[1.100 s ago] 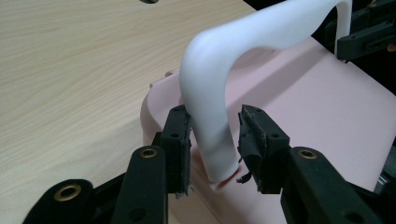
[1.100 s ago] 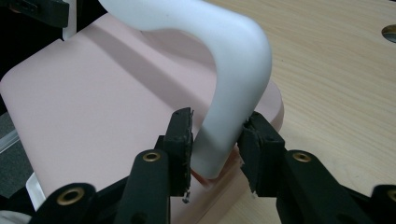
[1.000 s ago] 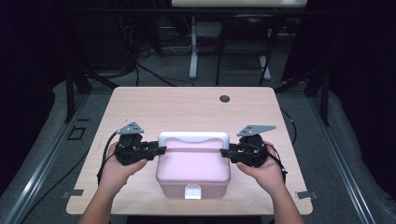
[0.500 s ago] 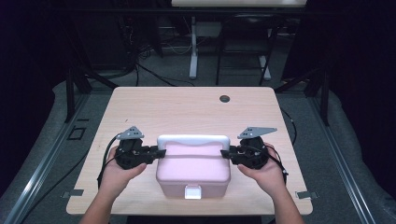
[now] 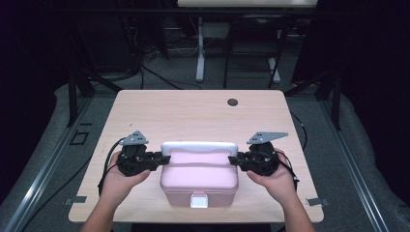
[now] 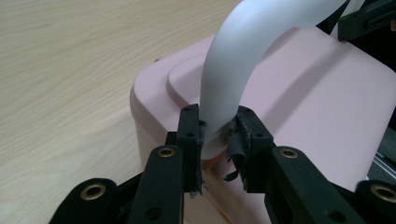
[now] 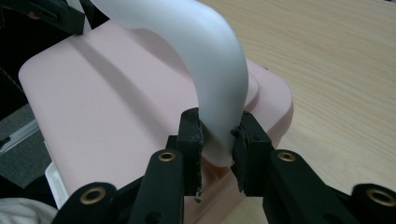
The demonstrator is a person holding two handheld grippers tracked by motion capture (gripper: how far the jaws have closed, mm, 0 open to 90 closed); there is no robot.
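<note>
The pink box sat on the wooden table, at the six o'clock edge nearest the person, with its white latch facing that edge. Its white handle arched over the lid along the twelve o'clock side, running from the nine o'clock end of the box to the three o'clock end.

The left gripper, held in the left hand, came in from nine o'clock. In the left gripper view its jaws pinched the foot of the handle where it met the box; they had just been closing, and the pads pressed on the white plastic on both sides. The right gripper, held in the right hand, came in from three o'clock. In the right gripper view its jaws likewise clamped the other foot of the handle above the lid, having just been closing too.

A small dark round grommet lay in the tabletop toward one o'clock, well apart from the box. Between it and the box the wood was bare. Beyond the table's far edge stood dark stands and cables on the floor, and a white post rose at twelve o'clock.
</note>
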